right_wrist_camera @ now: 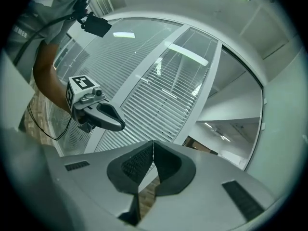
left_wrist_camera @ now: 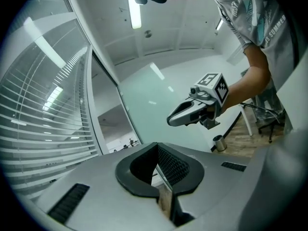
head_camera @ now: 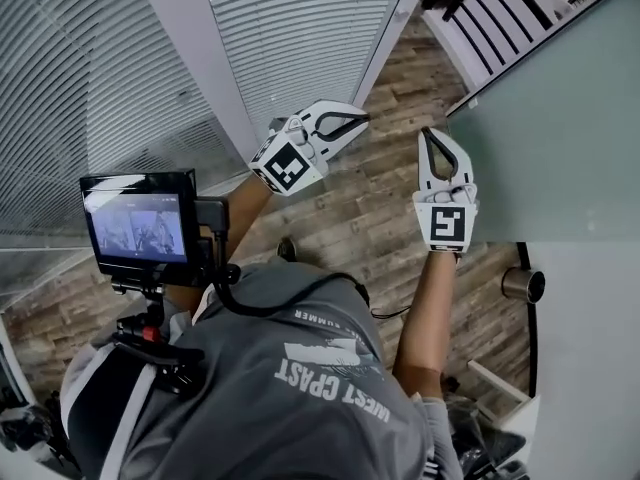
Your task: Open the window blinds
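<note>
Window blinds (head_camera: 290, 38) hang lowered from ten to twelve o'clock; the slats look thin, light and easily bent — safer worked by cord or wand, none visible; left gripper (head_camera: 355, 121) and right gripper (head_camera: 435, 138) are raised nearby, jaws together, empty.

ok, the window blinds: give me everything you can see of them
The window blinds are thin white horizontal slats, metal or plastic by the look. They hang in two tall panels split by a white frame post. In the head view the slats lie close-packed and look shut. In the right gripper view thin gaps show between them. No cord or wand can be made out. Nothing touches them: the left tool and right tool are both shut, empty and held short of the slats.
</note>
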Tool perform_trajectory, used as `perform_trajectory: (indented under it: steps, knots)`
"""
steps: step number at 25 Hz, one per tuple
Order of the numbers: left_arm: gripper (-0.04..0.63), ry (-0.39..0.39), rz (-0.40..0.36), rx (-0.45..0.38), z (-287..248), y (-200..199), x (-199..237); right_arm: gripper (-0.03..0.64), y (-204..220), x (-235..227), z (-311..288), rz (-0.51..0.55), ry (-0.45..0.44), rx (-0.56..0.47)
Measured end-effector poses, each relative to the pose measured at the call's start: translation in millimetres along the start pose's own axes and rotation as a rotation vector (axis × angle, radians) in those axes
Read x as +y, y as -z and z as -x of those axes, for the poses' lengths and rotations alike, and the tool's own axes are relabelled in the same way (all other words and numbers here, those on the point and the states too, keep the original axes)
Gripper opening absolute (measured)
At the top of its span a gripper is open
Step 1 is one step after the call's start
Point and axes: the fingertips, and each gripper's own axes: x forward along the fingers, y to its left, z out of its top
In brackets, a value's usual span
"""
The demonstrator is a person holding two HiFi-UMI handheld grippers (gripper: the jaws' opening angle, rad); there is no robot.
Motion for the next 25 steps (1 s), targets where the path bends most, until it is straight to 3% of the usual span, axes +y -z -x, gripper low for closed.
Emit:
perform_trajectory:
  steps: [6,14,21,25]
  knots:
    - [0.003,0.021,-0.005,-0.011,-10.0,-5.9,-5.5,0.003,1.1,-13.8,-5.0,0.001,0.029,-0.014]
    - [0.004,0.128,0.009,-0.014,-16.7,-4.1,-49.9,0.003,46.4,-11.4,11.4,-0.075,0.115,0.101]
    - [0.003,0.135,0.029,-0.027,-26.3,-12.9,-62.6,0.005,63.8,-36.8,13.9,-0.049,0.205,0.193]
    - [0.004,0.169,0.007,-0.038,-31.0,-17.0,-71.1,0.076,80.2,-53.2,20.0,-0.021,0.291,0.278]
